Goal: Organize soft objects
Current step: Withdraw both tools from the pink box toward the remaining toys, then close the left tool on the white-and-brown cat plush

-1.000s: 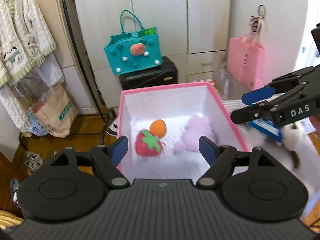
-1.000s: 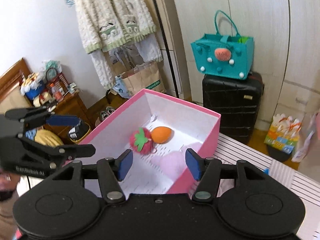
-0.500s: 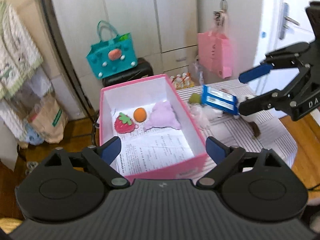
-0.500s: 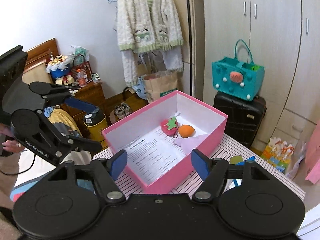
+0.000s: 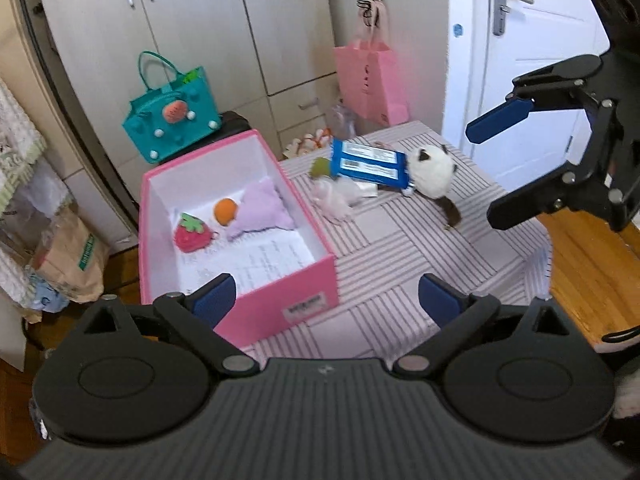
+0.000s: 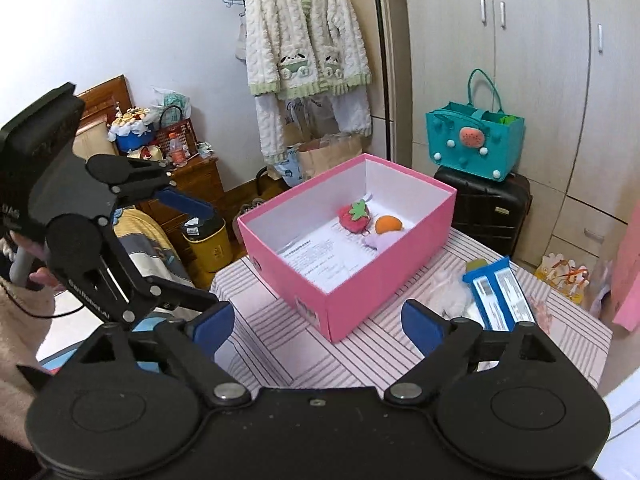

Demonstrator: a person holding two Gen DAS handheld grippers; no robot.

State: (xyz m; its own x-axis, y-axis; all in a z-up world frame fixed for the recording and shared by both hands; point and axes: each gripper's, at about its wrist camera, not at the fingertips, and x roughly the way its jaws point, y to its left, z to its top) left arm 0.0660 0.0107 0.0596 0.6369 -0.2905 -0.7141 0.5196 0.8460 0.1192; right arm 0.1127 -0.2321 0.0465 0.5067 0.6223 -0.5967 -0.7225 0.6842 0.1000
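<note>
Pink cardboard box (image 5: 288, 300) sits at the left edge of the striped-cloth table (image 5: 400, 256), holding a red plush strawberry (image 5: 192, 234), an orange plush ball (image 5: 225, 211) and a lilac plush toy (image 5: 262, 210) at its far end. Just beside its right wall lie a pale pink soft toy (image 5: 334, 200), a blue-and-white packet (image 5: 370, 164) and a white plush animal (image 5: 434, 174). The left gripper (image 5: 326, 300) and right gripper (image 6: 318, 324) hover with jaws wide, holding nothing.

Left gripper (image 5: 326, 298) and right gripper (image 6: 318, 318) both raised in the air, well apart, jaws spread wide, gripping nothing.
</note>
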